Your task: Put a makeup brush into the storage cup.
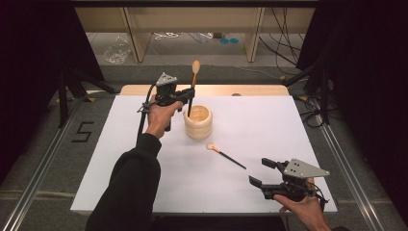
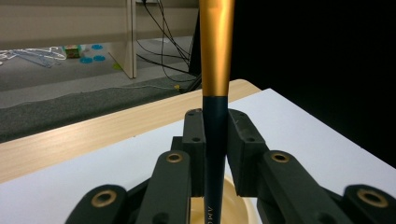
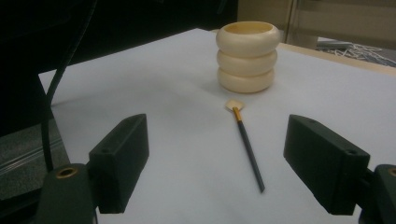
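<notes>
While the right gripper (image 1: 263, 173) rests near the table's (image 1: 144, 192) near right corner with its jaws spread wide and nothing between them, a slim spoon with a black handle and pale wooden bowl (image 1: 225, 155) lies flat just ahead of it on open white surface. Farther on, toward the far edge, stands a cream ribbed holder of three stacked rings (image 1: 198, 122). Directly above it, the left gripper (image 1: 189, 98) pinches a second black-and-gold spoon (image 1: 193, 82) upright, its tip inside the holder's mouth.
</notes>
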Demonstrator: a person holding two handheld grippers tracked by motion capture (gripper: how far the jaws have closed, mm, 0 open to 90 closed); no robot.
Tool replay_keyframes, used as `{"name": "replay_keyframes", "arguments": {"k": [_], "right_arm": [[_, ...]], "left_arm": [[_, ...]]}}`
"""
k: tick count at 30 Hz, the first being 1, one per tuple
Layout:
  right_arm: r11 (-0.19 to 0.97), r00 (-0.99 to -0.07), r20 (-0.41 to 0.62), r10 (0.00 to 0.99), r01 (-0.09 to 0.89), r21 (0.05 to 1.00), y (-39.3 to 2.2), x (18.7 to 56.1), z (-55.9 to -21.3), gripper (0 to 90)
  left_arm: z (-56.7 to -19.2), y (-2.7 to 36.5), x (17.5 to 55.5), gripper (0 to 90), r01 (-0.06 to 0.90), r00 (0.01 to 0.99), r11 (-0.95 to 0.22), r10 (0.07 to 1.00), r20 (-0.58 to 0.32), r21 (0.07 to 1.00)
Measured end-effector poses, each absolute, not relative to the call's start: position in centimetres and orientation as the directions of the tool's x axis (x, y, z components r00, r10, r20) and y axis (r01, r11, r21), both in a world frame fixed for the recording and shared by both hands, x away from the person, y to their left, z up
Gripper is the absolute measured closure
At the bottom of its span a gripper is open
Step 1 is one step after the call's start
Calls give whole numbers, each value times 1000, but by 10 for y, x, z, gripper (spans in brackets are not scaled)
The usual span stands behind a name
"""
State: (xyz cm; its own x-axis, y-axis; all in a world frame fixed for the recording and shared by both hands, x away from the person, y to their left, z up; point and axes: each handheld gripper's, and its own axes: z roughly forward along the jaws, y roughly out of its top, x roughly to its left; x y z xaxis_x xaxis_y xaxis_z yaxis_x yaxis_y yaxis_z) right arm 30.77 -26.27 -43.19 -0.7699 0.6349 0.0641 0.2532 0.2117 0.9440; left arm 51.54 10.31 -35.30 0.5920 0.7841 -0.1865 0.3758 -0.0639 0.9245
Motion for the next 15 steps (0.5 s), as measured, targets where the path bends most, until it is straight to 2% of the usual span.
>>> {"name": "replay_keyframes", "arguments": {"k": [15], "right_arm": [[219,-775,64,629,256,942,-263,307,-432,232]], "left_arm": [[-364,87,529,784,381,578,-47,792,-198,923]]}}
